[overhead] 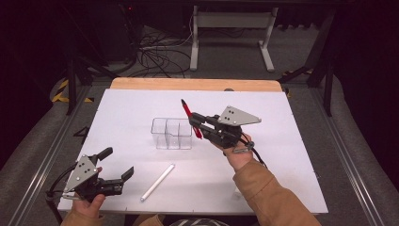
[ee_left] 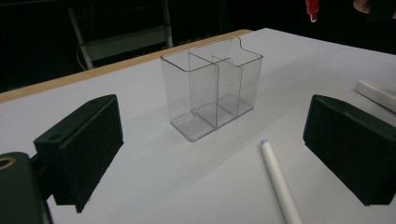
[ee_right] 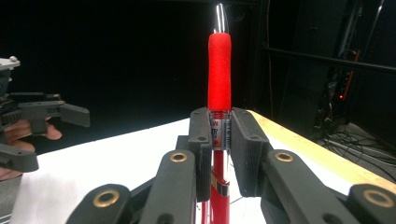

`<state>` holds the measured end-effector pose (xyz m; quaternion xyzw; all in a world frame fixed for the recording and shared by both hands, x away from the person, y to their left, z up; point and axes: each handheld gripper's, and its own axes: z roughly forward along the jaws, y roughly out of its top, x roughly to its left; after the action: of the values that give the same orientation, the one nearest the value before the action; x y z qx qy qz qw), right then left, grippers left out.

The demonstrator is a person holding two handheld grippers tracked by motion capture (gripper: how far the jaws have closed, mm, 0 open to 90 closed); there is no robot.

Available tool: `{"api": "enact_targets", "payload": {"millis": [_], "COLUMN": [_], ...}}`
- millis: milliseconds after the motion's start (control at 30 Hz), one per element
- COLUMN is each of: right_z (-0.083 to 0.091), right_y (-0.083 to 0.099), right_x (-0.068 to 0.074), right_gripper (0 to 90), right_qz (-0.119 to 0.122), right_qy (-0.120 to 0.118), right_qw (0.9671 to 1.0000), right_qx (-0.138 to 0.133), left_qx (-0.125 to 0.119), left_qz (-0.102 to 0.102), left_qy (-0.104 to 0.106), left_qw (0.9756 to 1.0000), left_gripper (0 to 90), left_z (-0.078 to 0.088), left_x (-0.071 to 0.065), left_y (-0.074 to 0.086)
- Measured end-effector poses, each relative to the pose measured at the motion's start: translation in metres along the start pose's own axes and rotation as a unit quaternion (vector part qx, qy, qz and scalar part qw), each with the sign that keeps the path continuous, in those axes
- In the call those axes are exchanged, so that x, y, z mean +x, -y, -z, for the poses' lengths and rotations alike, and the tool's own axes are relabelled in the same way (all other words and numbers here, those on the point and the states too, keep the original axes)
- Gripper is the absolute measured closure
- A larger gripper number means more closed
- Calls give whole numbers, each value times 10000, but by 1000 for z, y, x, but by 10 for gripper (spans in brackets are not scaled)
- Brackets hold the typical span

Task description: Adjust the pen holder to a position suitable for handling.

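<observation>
red pen (ee_right: pixel 219 70) between right tongs (ee_right: pixel 219 140)

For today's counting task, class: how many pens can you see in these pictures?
2. A red pen is clamped in the right gripper, raised beside the clear organizer. A white pen lies on the table nearer the left gripper.
</observation>
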<state>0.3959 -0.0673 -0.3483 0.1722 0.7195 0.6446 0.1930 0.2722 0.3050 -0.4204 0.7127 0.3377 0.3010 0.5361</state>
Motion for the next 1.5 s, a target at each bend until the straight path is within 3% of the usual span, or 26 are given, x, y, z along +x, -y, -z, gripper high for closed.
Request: {"api": "enact_targets", "payload": {"millis": [667,1300,1500], "right_z": [-14,-58,-69], "right_y": [-4,-2,3], "right_x": [-1,3,4], "right_gripper": [795,795,794], "right_qz": [23,49,-59], "right_qy": [191,88,62], "right_qw": [9998,9999,9999], "right_qx": [-55,-32,-55], "left_qx": [5,7,-1], "left_qz": [-1,24,80], "left_qy": [-8,23,41], "left_qw": [10000,10000,10000], "left_gripper": [57,57,57], "left_z": [0,0,0], "left_x": [1,2,2], "left_y": [0,1,1]}}
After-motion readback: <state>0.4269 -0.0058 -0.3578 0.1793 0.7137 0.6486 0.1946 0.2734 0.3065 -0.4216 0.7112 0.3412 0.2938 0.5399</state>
